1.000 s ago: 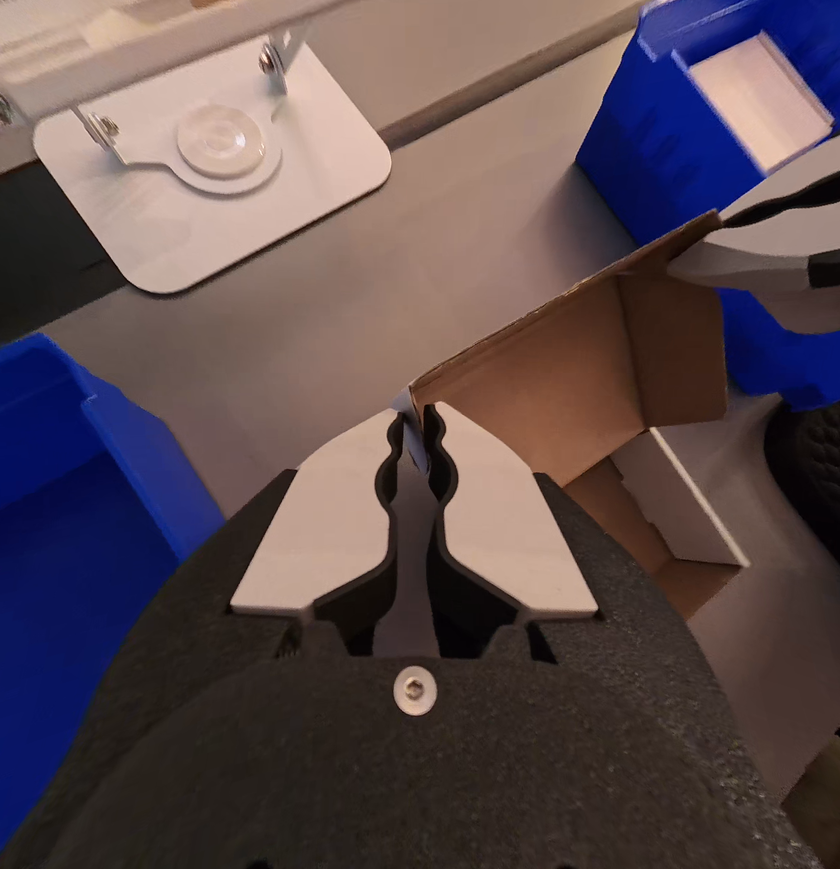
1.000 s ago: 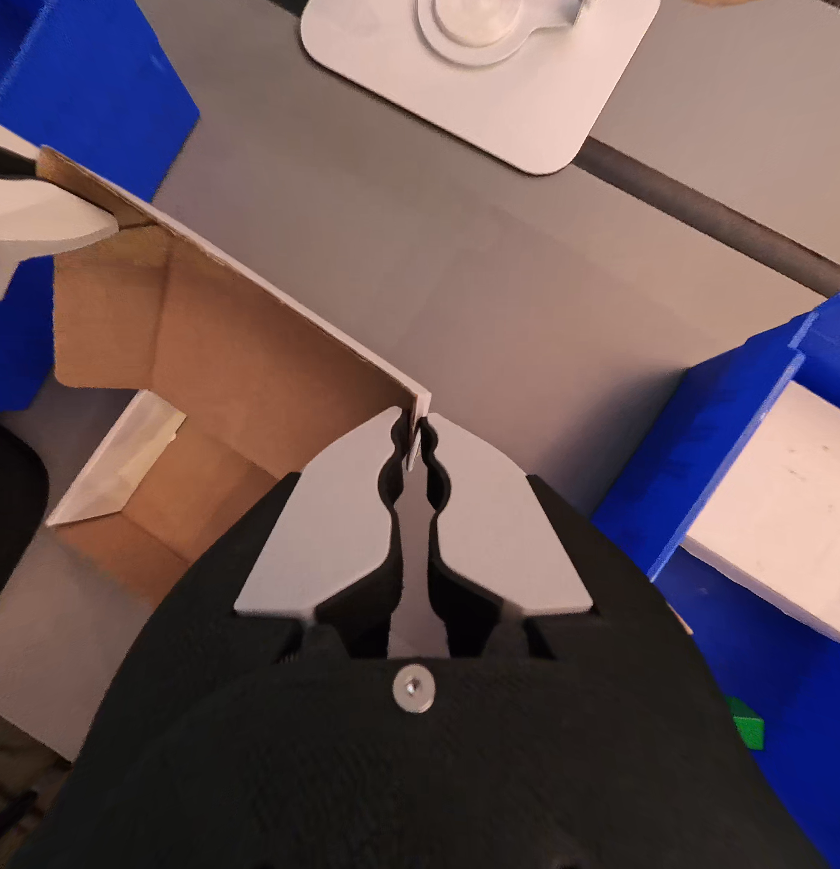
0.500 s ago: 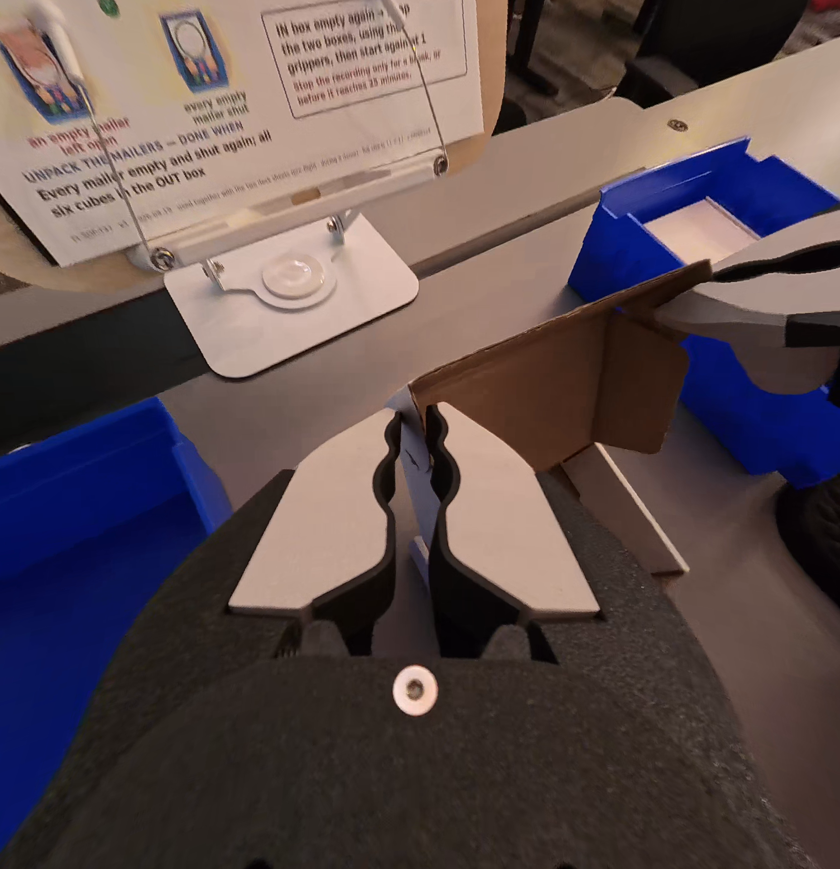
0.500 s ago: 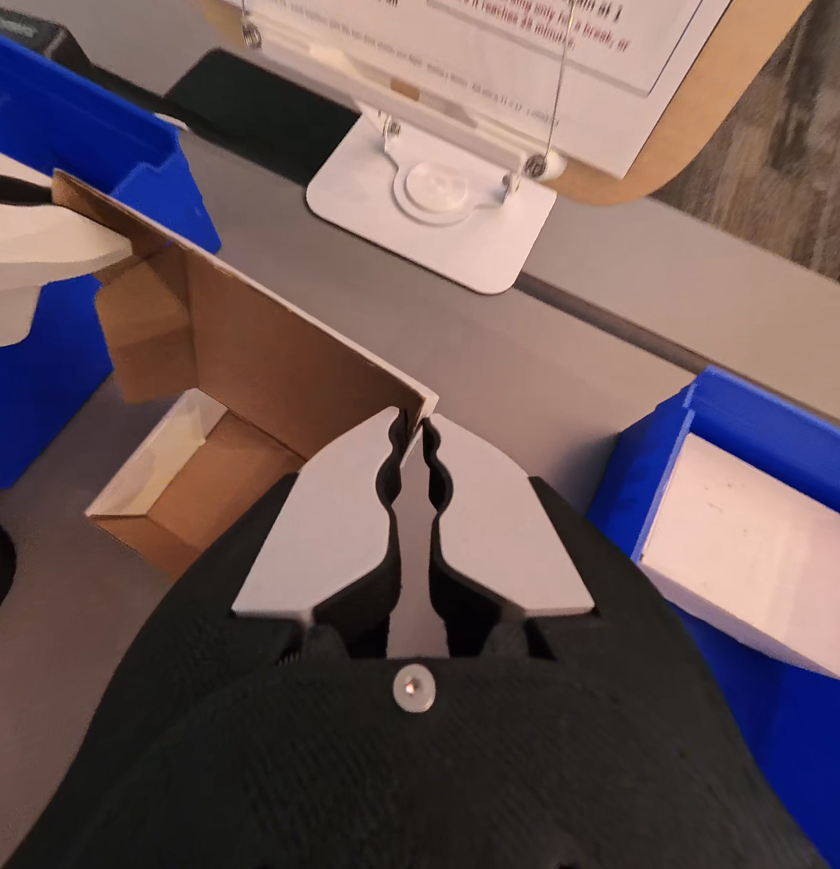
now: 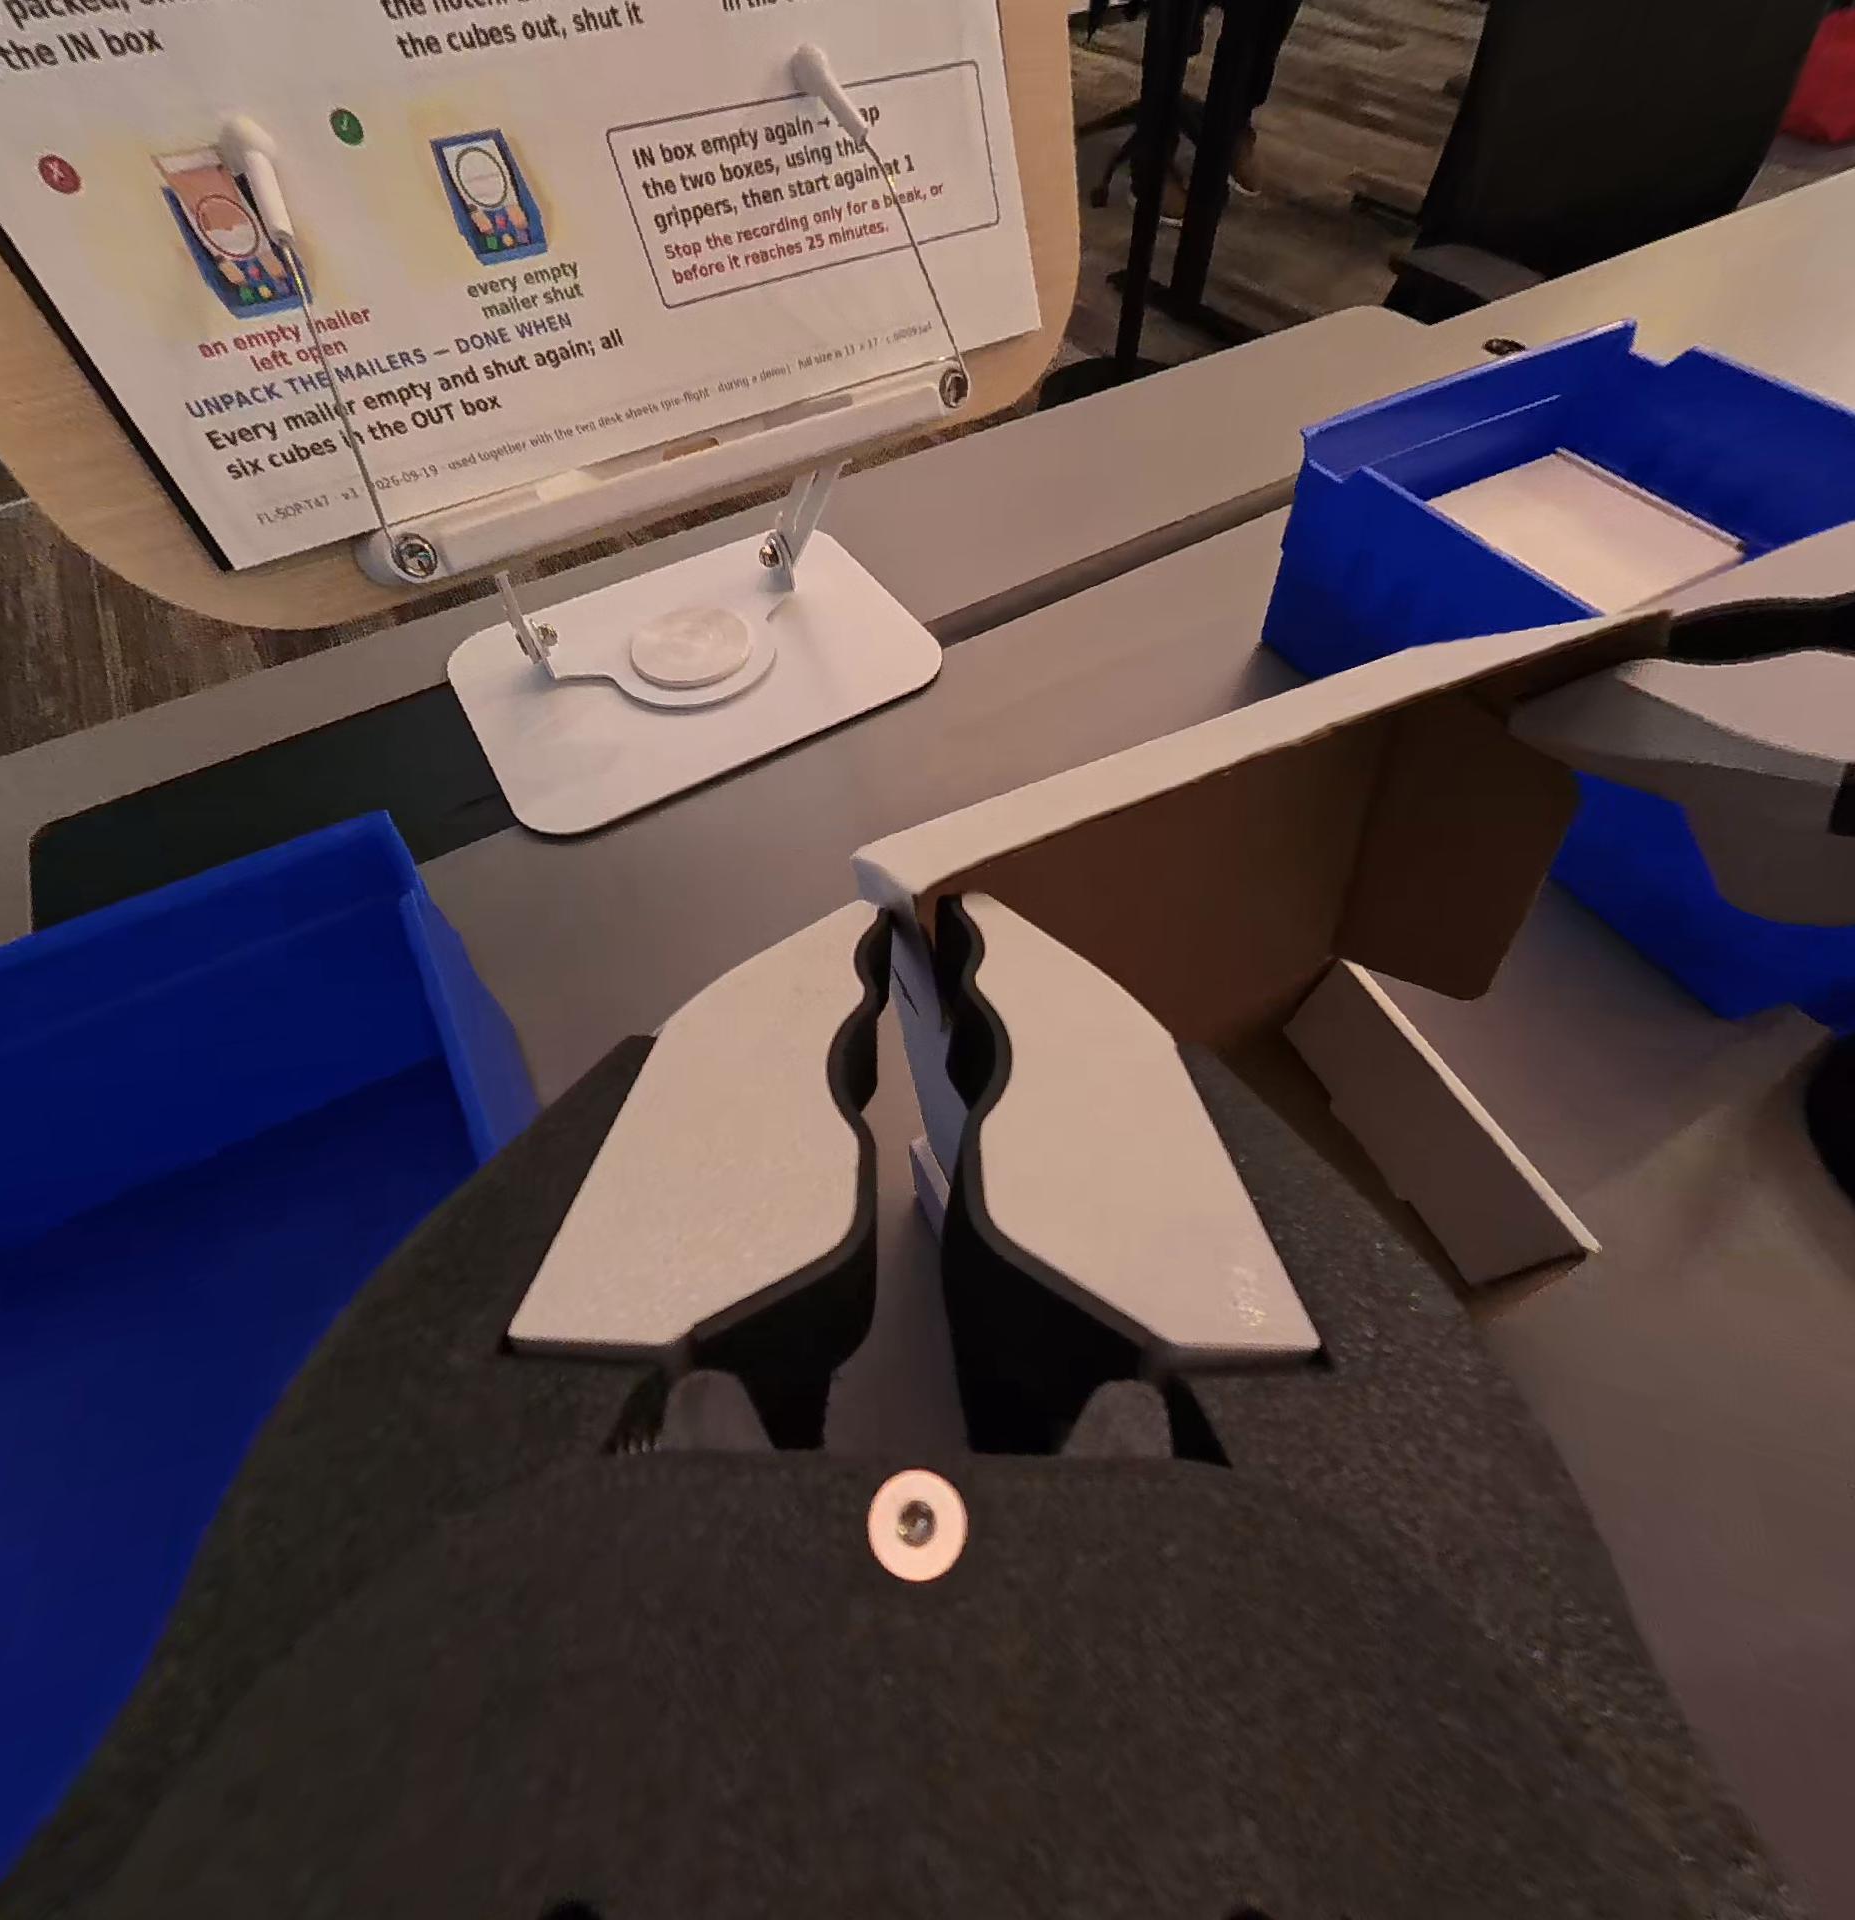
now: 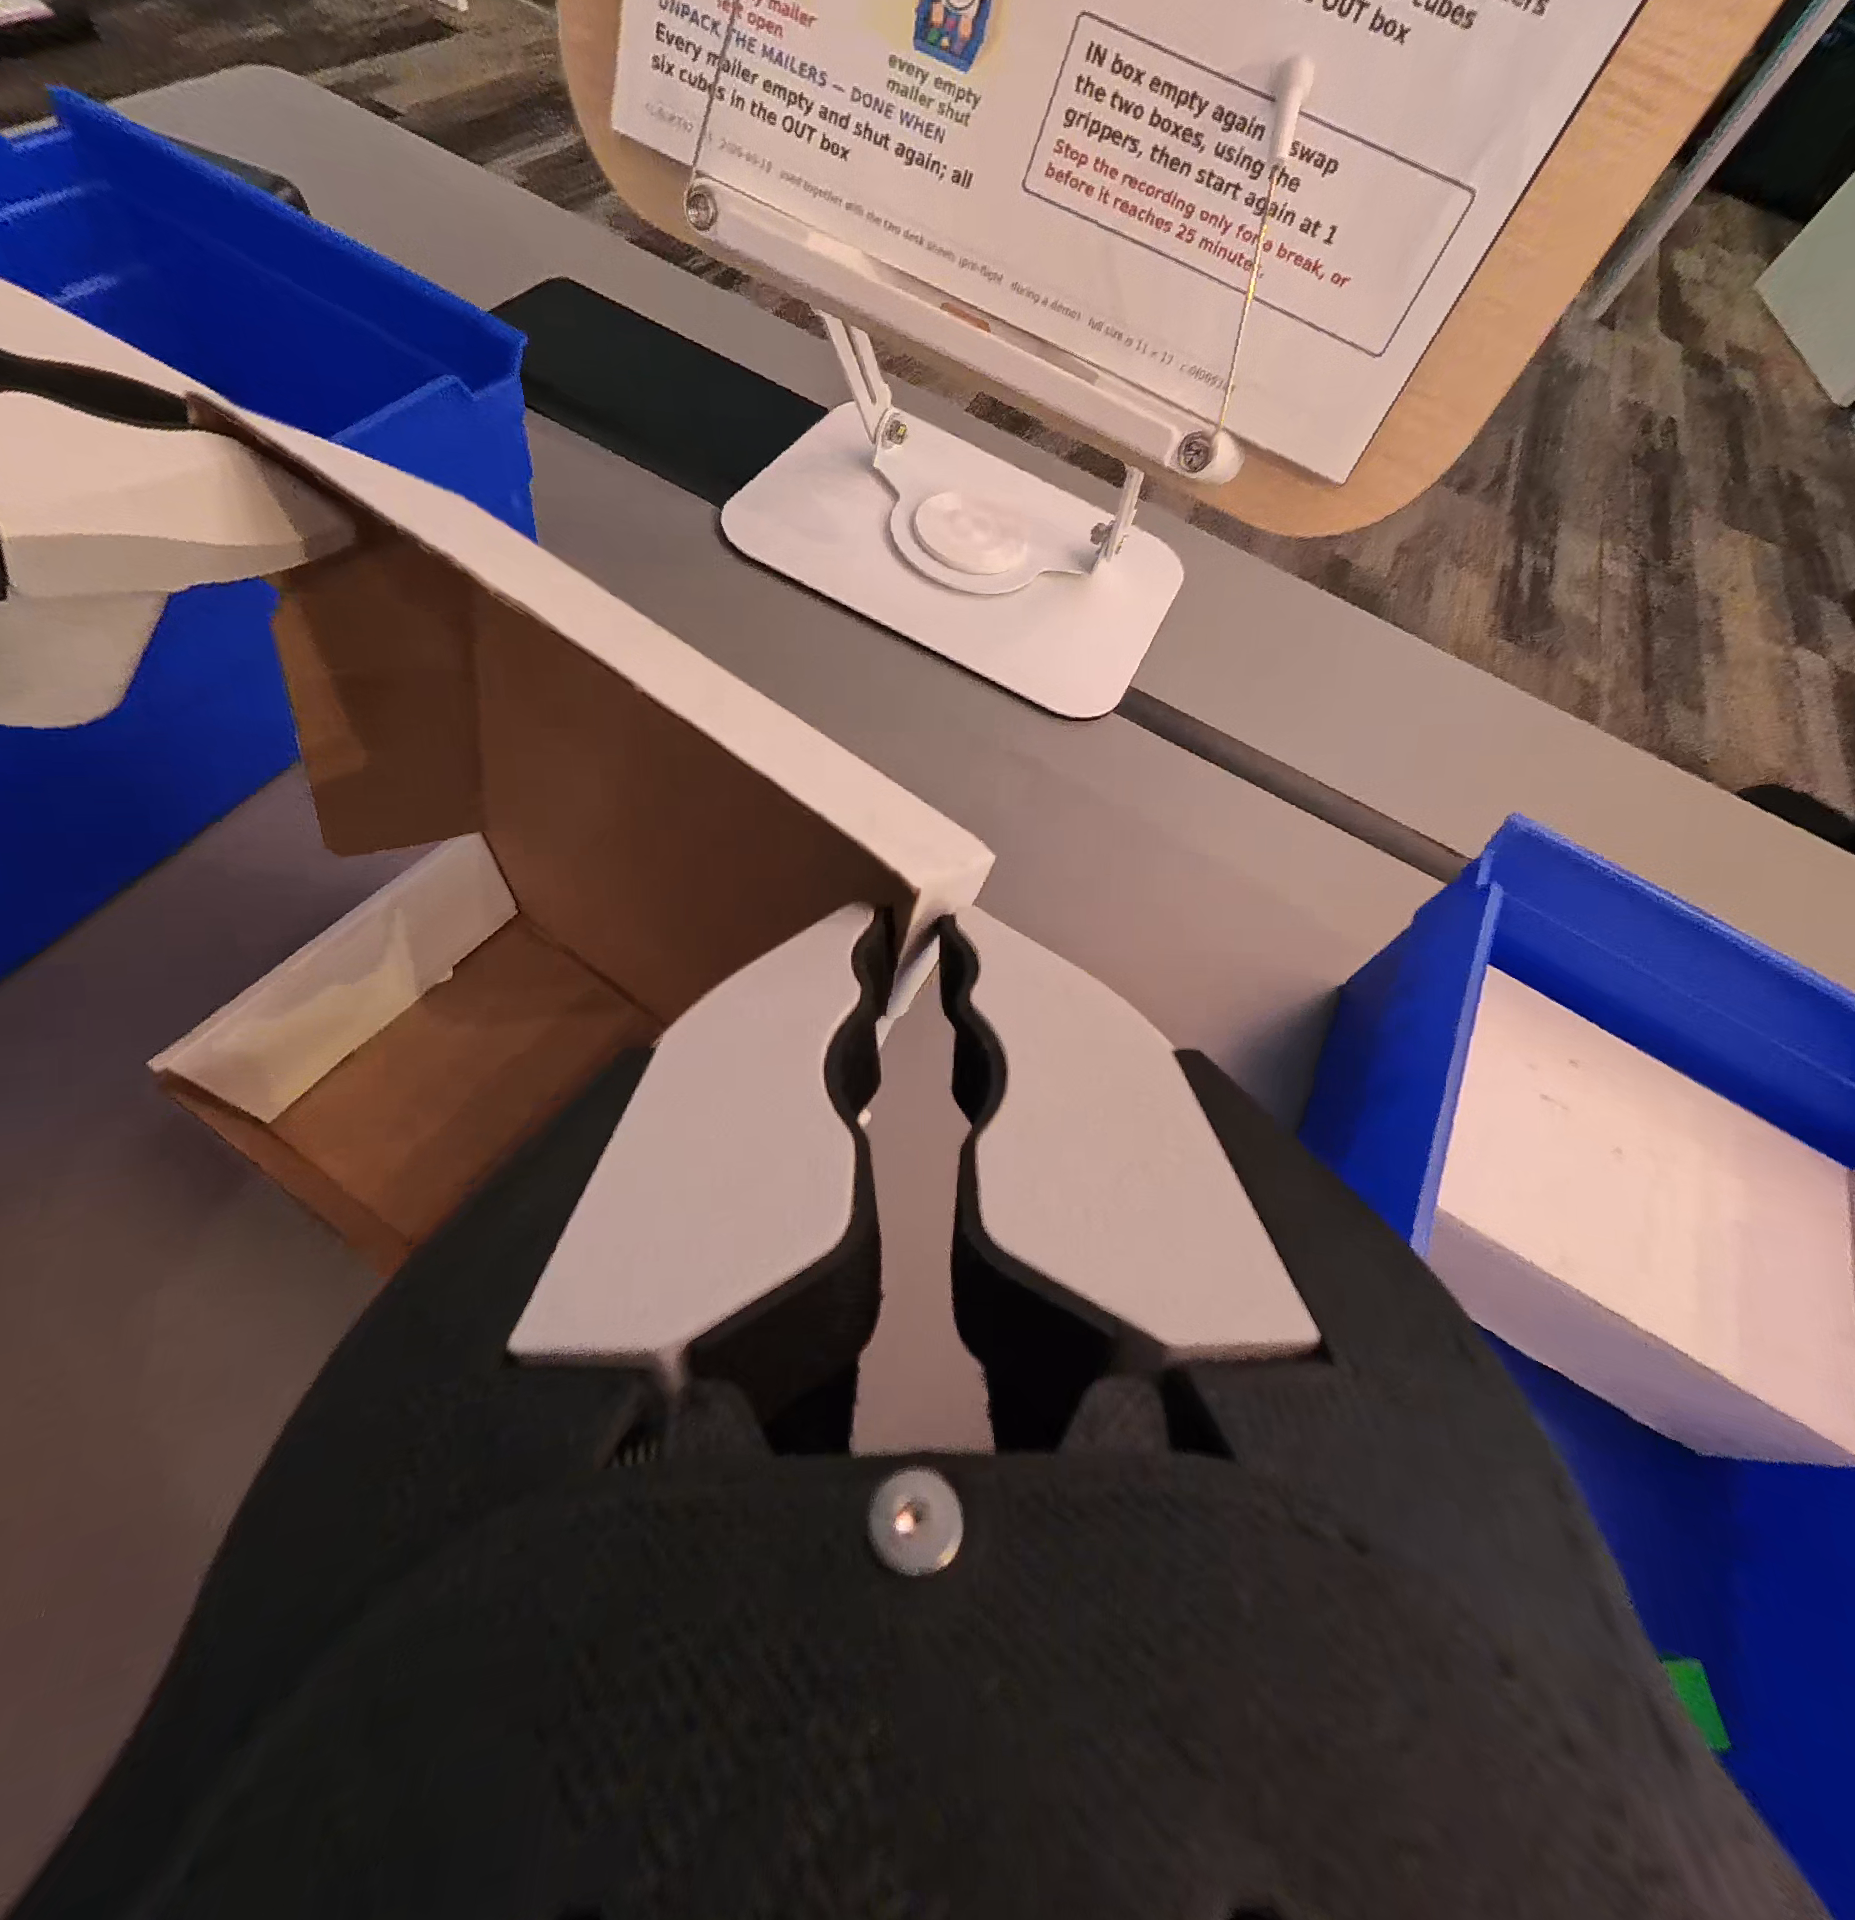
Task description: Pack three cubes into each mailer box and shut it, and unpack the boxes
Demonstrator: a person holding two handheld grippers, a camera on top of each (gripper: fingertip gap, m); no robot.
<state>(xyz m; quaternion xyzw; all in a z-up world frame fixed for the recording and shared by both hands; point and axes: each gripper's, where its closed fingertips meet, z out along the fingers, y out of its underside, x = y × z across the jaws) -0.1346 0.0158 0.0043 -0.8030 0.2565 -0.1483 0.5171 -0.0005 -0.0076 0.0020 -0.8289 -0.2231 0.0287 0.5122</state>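
Grey table, blue bins either side; mailer box lid is pinched at both corners by left gripper and right gripper.

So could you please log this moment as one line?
left gripper: shut on mailer lid corner | right gripper: shut on opposite corner | lid: half-raised | mailer interior: no cubes visible | closed mailer: in right blue bin

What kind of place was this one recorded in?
Probably an office set up for data collection: a grey desk, blue bins, an instruction sheet on a stand, and patterned carpet behind.
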